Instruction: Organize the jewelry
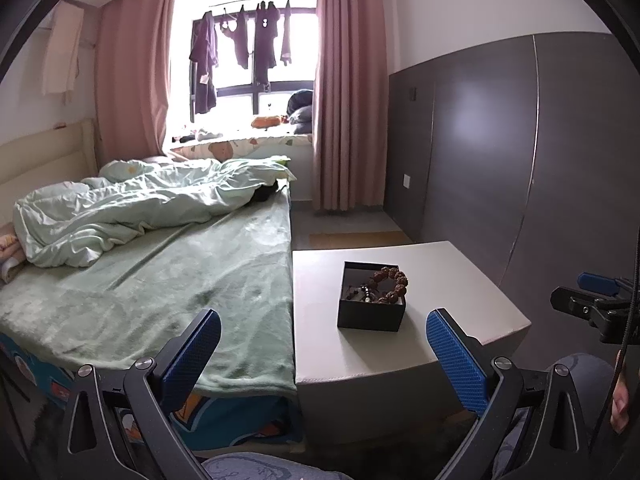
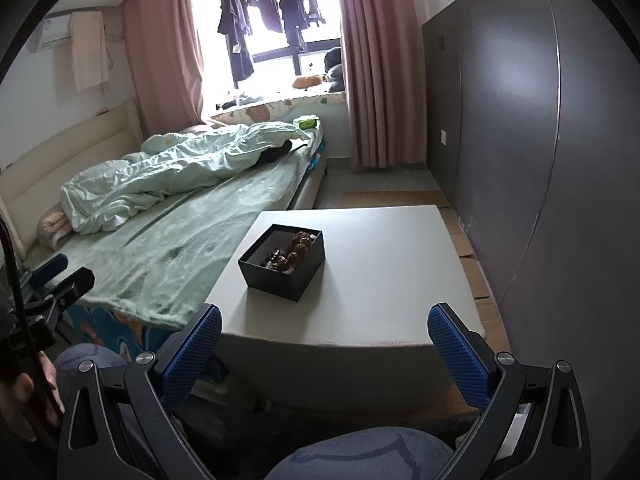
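Your left hand-held gripper [image 1: 323, 346] and right hand-held gripper [image 2: 325, 344] both gaped wide, empty, at bottom frame. Beyond, mid-frame, the black box [image 2: 281, 266] of beaded bracelets [image 1: 390, 283] sat unobstructed on the white surface [image 2: 384, 256]; the bed [image 1: 160, 280] lay left.

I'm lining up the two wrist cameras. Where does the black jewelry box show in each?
Left wrist: black jewelry box, right of centre on the white table.
Right wrist: the box, left of centre on the table.
Shared landmark: the pink curtain right of the window.
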